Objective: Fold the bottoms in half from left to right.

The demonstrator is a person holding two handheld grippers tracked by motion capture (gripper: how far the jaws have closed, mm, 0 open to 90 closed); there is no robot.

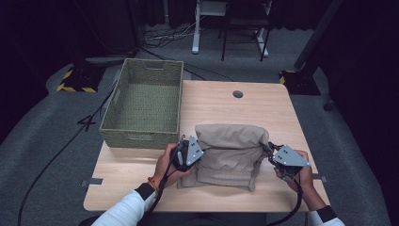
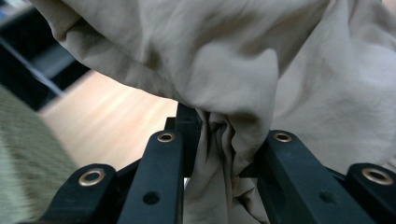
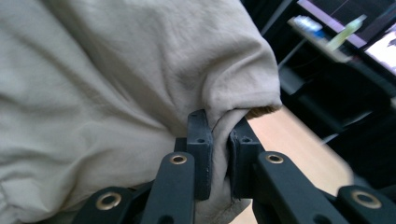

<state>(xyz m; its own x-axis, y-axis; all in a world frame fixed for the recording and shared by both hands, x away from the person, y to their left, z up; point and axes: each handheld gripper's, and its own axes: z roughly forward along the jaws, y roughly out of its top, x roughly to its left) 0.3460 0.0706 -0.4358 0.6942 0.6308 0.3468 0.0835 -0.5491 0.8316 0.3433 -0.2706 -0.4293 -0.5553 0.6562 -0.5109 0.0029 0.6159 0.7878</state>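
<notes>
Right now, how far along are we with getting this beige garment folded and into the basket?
Done: the beige garment lies folded over on the table. In hand: the left gripper and right gripper each pinch a side fold, and the cloth bulges upward between them. Left: carrying it to the green woven basket, which holds nothing yet.

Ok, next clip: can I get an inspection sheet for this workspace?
Surface: light wooden table, with a round grommet hole near the far edge.
Job's things: beige fabric garment, folded, gripped at both sides; woven green rectangular basket at the table's far left, nothing inside.
Clutter: nothing seen.
Grippers: left gripper has its jaws closed on bunched cloth; right gripper is clamped on a cloth fold.
Cables: one trails from each gripper; black floor cable on the left.
Surroundings: grey carpet, dark curtains, stand bases with yellow-black tape.
</notes>
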